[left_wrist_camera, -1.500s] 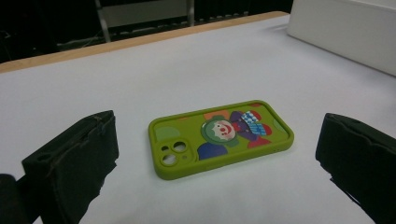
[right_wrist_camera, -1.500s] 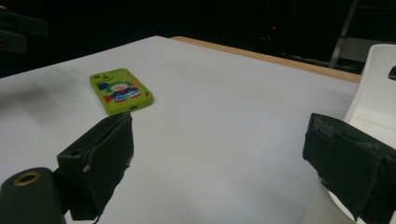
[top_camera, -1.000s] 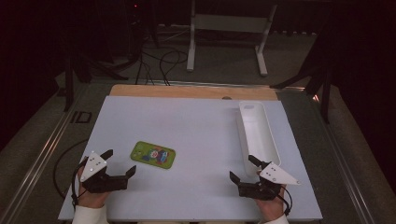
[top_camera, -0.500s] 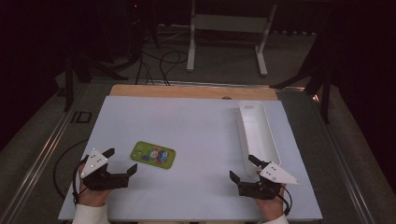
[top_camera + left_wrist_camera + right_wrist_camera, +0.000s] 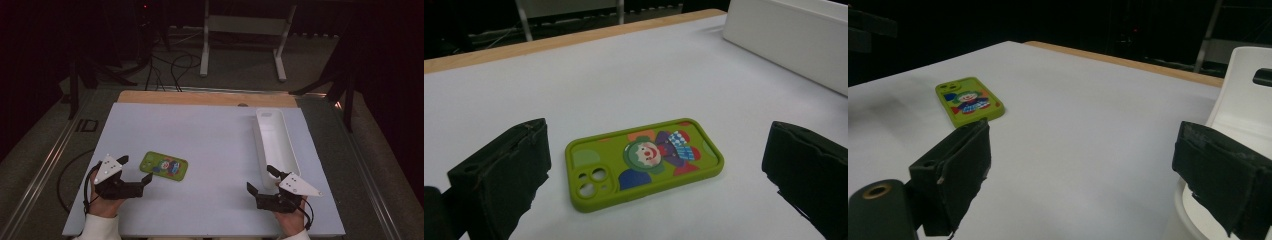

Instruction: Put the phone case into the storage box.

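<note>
Comparing with a second ago, we see nothing moved: the phone case (image 5: 164,165) lies flat just beside our left gripper (image 5: 134,172), jaws apart; our right gripper (image 5: 260,180), also apart, waits by the tray (image 5: 287,150). Reaching hasn't begun.

Table (image 5: 215,145): flat white top w/ a bare wooden strip (image 5: 200,97) along the far edge. 2 things lie directly on it. Green phone case (image 5: 164,165), near-left part, lying flat, back up w/ a cartoon clown print & camera cutouts, clown side showing in the left gripper view (image 5: 644,160). White tray (image 5: 276,141), long & narrow, right side, running from near the far edge toward the near edge, roughly parallel to the table's right edge. Case & tray well apart, bare white surface between.
</note>
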A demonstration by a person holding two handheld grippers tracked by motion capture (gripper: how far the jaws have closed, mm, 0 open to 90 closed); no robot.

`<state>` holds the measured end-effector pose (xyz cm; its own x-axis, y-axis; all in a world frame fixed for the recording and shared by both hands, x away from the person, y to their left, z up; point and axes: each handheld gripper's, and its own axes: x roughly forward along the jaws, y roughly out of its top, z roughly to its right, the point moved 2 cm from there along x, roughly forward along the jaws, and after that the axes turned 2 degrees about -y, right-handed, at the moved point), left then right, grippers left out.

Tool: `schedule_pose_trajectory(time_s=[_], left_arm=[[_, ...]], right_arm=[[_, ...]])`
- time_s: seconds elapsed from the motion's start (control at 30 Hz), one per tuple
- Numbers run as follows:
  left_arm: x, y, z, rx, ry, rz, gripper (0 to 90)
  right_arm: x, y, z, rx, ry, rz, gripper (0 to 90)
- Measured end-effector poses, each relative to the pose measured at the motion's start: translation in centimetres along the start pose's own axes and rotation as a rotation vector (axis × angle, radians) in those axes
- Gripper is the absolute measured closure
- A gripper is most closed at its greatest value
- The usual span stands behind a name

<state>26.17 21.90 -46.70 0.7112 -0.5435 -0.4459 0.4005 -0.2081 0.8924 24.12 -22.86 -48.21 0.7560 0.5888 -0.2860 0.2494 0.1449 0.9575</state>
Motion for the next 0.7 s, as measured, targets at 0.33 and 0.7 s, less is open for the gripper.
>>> schedule_pose_trajectory(time_s=[0.33,0.7], left_arm=[[1.2,1.0,0.5,0.022,-0.011,-0.015,0.0],[2.7,1.8,0.8,0.026,-0.025,-0.034,0.0]], right_arm=[[0.2,-0.2,-0.1,-0.009,-0.007,-0.001,8.7],[0.1,-0.3,-0.1,-0.011,-0.020,0.005,8.7]])
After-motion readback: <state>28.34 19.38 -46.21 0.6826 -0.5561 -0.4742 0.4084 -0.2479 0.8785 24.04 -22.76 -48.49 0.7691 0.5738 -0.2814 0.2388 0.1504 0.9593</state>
